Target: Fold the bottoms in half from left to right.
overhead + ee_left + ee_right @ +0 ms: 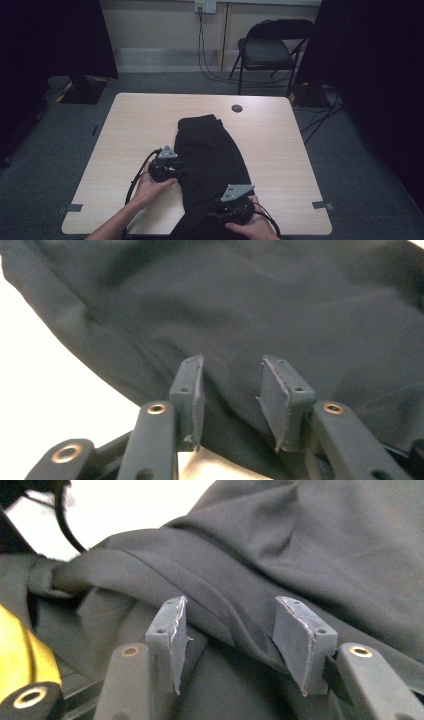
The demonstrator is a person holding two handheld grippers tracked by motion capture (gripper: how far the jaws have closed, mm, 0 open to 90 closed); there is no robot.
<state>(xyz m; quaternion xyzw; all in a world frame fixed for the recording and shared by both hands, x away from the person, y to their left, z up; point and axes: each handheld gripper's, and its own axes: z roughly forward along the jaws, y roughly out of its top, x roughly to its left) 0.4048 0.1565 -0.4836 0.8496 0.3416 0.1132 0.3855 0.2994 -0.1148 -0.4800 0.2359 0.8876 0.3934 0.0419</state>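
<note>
A black garment (210, 150) lies folded lengthwise on the pale wooden table (135, 125), and its near end hangs over the front edge. My left gripper (181, 170) sits at the garment's left edge. In the left gripper view it (232, 362) is open, with the dark cloth (250, 300) under and beyond the pads. My right gripper (214, 214) is at the garment's near right part, by the table's front. In the right gripper view it (231, 602) is open too; a fold of the cloth (300, 545) runs between the jaws without being pinched.
A dark round grommet (236, 108) sits at the table's far middle. Grey tape marks (74, 207) (322, 205) lie near the front corners. A folding chair (267, 50) stands behind the table. A yellow object (20, 650) shows at the lower left of the right gripper view.
</note>
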